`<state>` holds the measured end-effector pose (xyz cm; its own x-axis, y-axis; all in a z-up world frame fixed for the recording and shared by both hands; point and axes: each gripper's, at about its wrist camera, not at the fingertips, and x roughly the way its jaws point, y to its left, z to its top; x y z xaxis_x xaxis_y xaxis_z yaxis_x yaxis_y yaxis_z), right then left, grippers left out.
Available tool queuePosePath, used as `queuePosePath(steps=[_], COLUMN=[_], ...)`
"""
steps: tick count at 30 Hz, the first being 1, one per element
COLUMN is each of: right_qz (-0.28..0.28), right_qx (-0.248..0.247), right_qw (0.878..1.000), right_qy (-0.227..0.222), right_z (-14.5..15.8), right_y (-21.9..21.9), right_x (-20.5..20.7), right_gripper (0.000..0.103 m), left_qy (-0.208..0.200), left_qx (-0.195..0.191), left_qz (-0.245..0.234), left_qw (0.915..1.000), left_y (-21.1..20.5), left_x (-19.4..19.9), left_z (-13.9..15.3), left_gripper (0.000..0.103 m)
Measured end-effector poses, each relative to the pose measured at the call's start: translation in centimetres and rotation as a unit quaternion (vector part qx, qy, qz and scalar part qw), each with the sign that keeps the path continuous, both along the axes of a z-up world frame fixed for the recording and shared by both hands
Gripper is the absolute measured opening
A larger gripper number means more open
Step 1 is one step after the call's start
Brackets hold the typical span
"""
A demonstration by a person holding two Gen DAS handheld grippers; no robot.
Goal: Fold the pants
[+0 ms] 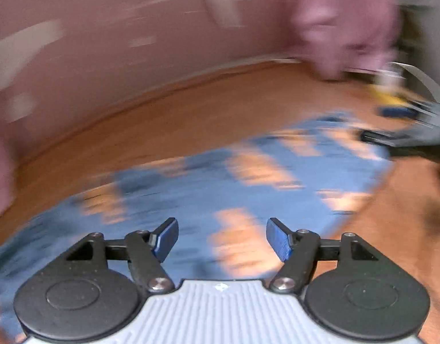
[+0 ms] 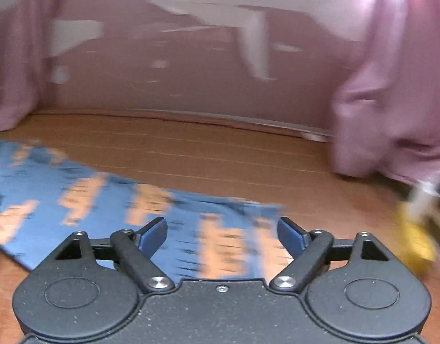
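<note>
- Pants, blue with orange patches, are lying spread flat on the wooden table; in the right wrist view one end of them is sitting just under the fingers, and both views are blurring with motion.
- The left gripper is hovering over the cloth with its jaws spread wide and nothing between them.
- The right gripper is likewise standing wide and empty above the cloth's near edge; the left view is also showing it at the garment's far end.
- The step in hand is looking like an approach for a grasp at the two ends, so the fold seems barely begun.
- Doing it well is meaning slowing down, coming low onto an edge, and pinching all layers together.
- Both grips are needing to close on matching corners, so the fold is landing square.
- A pink cloth is hanging at the table's back edge, well apart from the pants.
</note>
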<state>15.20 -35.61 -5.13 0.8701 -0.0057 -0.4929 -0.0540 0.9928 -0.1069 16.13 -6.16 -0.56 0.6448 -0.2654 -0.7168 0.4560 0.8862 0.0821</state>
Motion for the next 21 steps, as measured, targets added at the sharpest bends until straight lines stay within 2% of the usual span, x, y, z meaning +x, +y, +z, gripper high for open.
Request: queuePosePath(steps=[1,3,5,8,10,12,16,21], right_qz=[0.021,0.048,0.053,0.048,0.042,0.043,0.052,0.068], right_qx=[0.008,0.021,0.024,0.045,0.056,0.046,0.042,0.025], right_qw=[1.0,0.998,0.996,0.995,0.993,0.993,0.989,0.981], right_qy=[0.009,0.035,0.062,0.08,0.092,0.099,0.132,0.178], right_z=[-0.3,-0.9,-1.6,-2.0,-1.9,-1.7,-0.9,-0.2], right_y=[0.5,1.1,1.5,0.9,0.8,1.0,1.2,1.2], right_x=[0.5,1.5,2.2,2.4,2.2,1.7,0.0,-2.0], right_gripper=[0.072,0.053,0.041,0.04,0.04,0.039,0.039,0.039], left_qy=[0.001,0.016,0.034,0.053,0.053,0.057,0.06,0.073], left_qx=[0.002,-0.008,-0.018,-0.032,-0.047,-0.049,-0.029,-0.028], left_qz=[0.034,0.097,0.141,0.196,0.207,0.206,0.186,0.177], left_qw=[0.9994,0.9951,0.9892,0.9787,0.9758,0.9756,0.9804,0.9811], left_y=[1.5,4.8,7.5,10.8,12.2,12.8,13.5,15.3], left_x=[0.8,2.6,4.1,4.9,4.4,3.5,0.8,-2.3], left_z=[-0.2,-0.8,-1.2,-1.9,-2.0,-1.9,-1.8,-1.8], left_gripper=[0.064,0.051,0.049,0.042,0.037,0.037,0.037,0.037])
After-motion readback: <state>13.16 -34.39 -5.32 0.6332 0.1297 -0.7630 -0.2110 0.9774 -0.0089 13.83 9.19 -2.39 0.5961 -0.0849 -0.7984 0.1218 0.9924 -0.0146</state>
